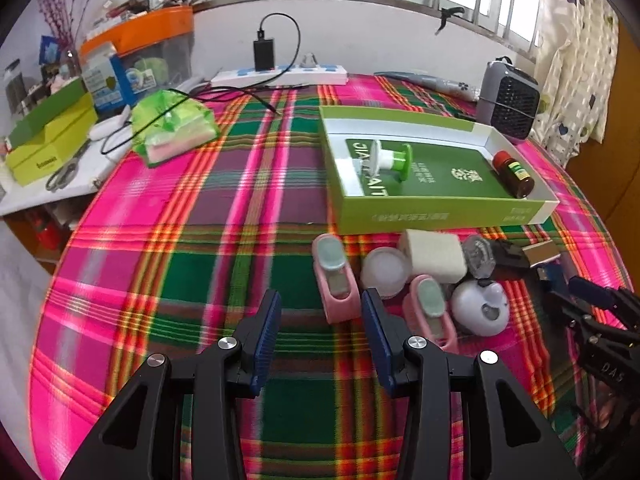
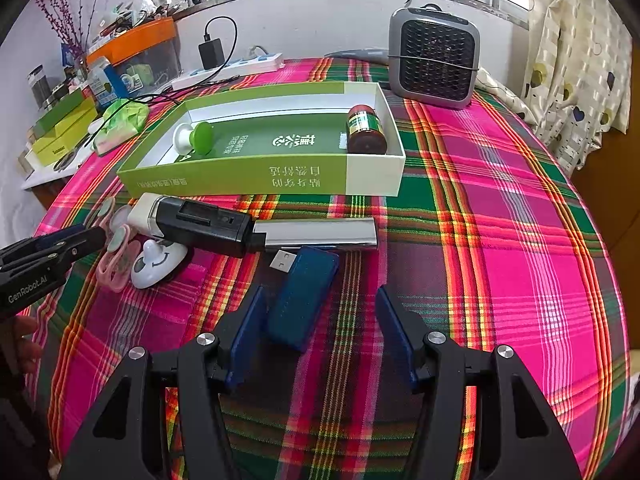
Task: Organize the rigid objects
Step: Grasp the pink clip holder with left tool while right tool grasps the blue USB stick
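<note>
left gripper [image 1: 318, 336]: hovering tilted down over the plaid cloth, jaws standing wide and gripping nothing; nearest pink clip sitting just off its 12 o'clock, so I'm judging it's lining up on that cluster.
right gripper [image 2: 318, 332]: also angling down, jaws spread wide and empty; blue USB stick [image 2: 303, 297] lying between the tips, hugging the left finger, not pinched. Probably its next pick.
loose cluster: pink clip [image 1: 335, 278], second pink clip [image 1: 430, 308], round white lid [image 1: 386, 270], white block [image 1: 434, 254], white smiley gadget [image 2: 154, 264] all bunching together at the box's 6 o'clock, touching or nearly; reading as a staging pile waiting to go in.
black-and-silver device [image 2: 256, 230]: lying flat across the cloth between the USB stick and the box wall, long axis parallel to the box.
green box [image 2: 240, 182]: open tray further out, serving as the bin; still mostly bare inside.
already binned: green-and-white spool [image 1: 390, 158] lying at one end, brown bottle [image 2: 365, 128] on its side at the other, against the wall, so it isn't rolling.
far edge: grey fan heater [image 2: 434, 64] at 1 o'clock and power strip [image 1: 280, 74] at 11 o'clock, well apart from the work.
progress: two in, roughly seven remaining, my estimate.
</note>
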`<action>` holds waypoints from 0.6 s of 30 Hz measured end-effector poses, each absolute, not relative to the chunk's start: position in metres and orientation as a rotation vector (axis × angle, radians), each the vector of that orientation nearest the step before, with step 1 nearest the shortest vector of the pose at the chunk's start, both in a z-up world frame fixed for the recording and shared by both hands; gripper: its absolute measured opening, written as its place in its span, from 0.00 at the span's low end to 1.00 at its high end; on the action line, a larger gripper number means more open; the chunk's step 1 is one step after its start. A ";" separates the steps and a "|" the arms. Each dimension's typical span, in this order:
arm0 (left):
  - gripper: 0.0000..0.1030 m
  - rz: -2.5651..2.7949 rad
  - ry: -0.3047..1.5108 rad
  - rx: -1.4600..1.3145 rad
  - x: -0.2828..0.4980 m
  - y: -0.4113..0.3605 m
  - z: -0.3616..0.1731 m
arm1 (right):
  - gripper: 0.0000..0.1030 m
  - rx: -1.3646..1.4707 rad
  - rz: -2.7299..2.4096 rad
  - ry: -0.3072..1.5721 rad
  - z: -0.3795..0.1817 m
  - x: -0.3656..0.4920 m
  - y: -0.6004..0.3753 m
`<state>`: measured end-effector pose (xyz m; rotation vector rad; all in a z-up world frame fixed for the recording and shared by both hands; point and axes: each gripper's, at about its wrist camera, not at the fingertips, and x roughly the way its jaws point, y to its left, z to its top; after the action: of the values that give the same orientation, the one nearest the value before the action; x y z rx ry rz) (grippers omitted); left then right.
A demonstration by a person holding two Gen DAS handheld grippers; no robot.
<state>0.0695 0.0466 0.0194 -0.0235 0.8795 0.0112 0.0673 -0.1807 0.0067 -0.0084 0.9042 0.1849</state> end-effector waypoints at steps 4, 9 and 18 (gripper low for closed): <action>0.40 0.009 0.877 -0.045 0.069 0.054 0.021 | 0.56 -0.007 0.185 0.904 0.007 0.067 -0.181; 0.40 -0.013 0.883 -0.021 0.076 0.052 0.020 | 0.56 -0.007 0.184 0.903 0.007 0.067 -0.181; 0.40 0.003 0.902 0.014 0.089 0.050 0.013 | 0.56 -0.028 0.152 0.905 0.006 0.070 -0.183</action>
<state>0.0886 0.0496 0.0133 0.0137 0.9024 0.0035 0.0705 -0.1830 0.0063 -0.0280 0.9050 0.1519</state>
